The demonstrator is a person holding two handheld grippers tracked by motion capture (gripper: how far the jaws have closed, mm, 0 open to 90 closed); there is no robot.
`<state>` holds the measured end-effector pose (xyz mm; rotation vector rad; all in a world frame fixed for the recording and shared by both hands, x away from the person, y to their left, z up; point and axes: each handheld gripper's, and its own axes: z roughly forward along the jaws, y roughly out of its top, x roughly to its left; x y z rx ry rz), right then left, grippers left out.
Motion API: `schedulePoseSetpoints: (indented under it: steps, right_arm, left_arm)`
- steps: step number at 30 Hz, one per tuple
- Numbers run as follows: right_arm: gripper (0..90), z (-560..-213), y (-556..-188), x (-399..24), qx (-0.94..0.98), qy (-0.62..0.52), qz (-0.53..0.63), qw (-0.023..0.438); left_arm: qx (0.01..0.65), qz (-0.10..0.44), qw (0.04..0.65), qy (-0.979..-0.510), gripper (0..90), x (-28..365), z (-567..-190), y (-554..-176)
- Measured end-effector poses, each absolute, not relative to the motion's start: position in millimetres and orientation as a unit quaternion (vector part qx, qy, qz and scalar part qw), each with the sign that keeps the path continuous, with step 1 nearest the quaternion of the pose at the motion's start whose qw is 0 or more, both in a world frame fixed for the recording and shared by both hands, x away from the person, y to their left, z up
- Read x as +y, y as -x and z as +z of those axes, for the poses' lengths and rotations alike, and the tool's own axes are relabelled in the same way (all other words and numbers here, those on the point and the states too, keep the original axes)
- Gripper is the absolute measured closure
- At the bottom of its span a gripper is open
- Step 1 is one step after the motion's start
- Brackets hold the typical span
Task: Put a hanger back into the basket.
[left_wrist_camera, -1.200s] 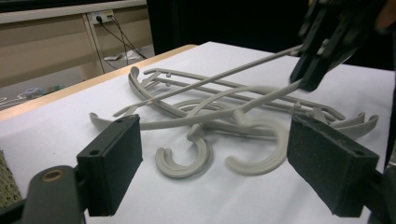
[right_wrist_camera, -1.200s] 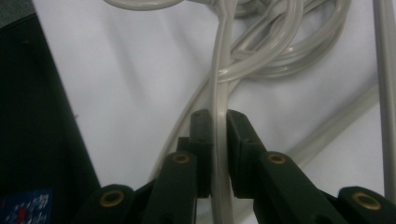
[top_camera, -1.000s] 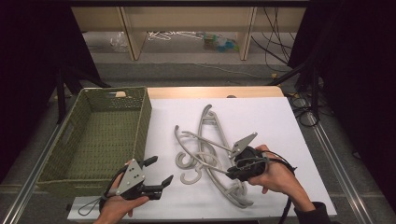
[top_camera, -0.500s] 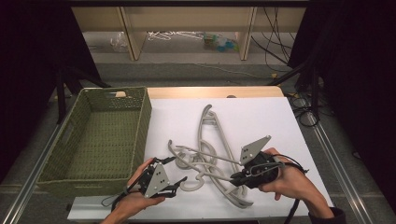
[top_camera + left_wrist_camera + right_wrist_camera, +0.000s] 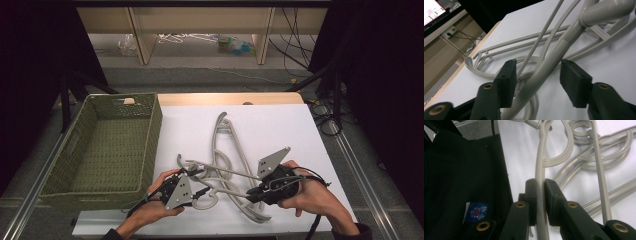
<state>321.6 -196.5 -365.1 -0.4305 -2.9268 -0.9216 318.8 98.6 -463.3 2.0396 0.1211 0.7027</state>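
Observation:
Several grey plastic hangers lie tangled on the white tabletop. My right gripper is at the pile's near right; in the right gripper view, the right gripper is shut on a thin hanger bar that runs up between its pads. My left gripper sits at the pile's near left. In the left gripper view, the left gripper has a thick hanger arm passing between its pads. Its jaws have just been closing; the right-hand pad still stands clear of the arm.
A green woven basket stands on the left, its inside bare. The white surface ends at a wooden strip at the back and a metal rail on the right. Shelves and cables lie beyond the table.
My left hand has moved right, up to the hanger pile, and its jaws have narrowed around a hanger arm. The hanger held by the right gripper has shifted slightly toward the near left.

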Motion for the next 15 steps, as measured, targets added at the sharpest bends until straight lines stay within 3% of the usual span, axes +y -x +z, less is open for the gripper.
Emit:
schedulePoseSetpoints:
  steps: [6,15]
  right_arm:
    - [81.7,-365.6,-321.6,-197.1,-0.945,0.136,-0.297,0.025]
    - [79.4,-361.4,-328.7,-207.9,-0.939,0.126,-0.318,0.014]
  left_arm:
    - [0.018,0.288,0.456,-0.842,62.4,95.7,-463.1,-322.5]
    - [-0.059,0.325,0.415,-0.848,73.7,92.6,-440.3,-314.3]
